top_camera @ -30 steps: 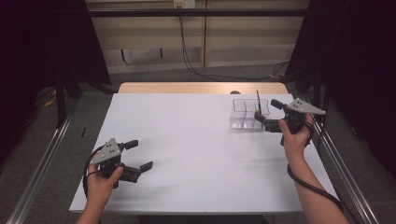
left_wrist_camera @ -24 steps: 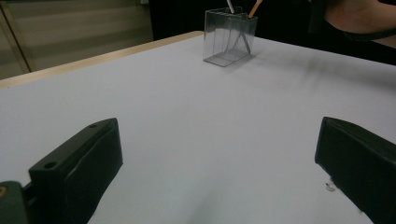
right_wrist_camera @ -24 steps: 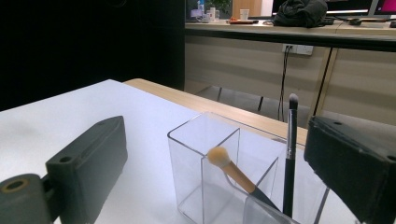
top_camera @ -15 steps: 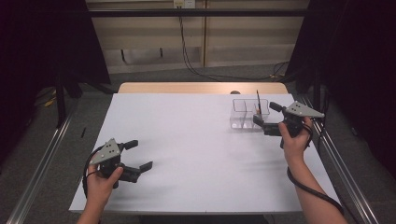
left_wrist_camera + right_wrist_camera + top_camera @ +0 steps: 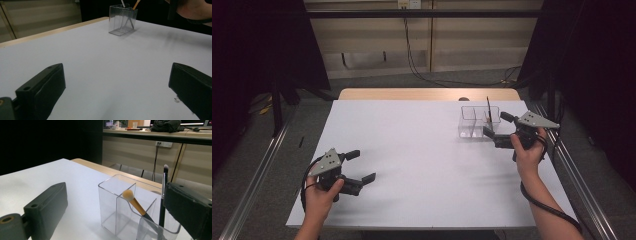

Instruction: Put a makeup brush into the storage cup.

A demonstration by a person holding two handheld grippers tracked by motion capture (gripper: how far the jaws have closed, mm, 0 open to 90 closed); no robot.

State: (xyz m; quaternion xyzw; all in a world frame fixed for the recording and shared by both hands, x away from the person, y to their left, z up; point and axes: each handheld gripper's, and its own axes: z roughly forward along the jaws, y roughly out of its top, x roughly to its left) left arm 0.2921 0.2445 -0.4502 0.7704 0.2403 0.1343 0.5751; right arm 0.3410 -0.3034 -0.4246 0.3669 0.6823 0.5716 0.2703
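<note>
No writing or brand can be read anywhere. The white tabletop [image 5: 427,165] spans the middle of the high view. At its upper right stands the clear divided organizer [image 5: 478,121], holding a black-handled brush [image 5: 488,108] upright and a tan-tipped brush [image 5: 135,203] leaning. The right tool [image 5: 495,131], jaws spread and empty, sits just beside the organizer, slightly closer than half a second ago. The left tool [image 5: 360,166], released too, stays at lower left.
</note>
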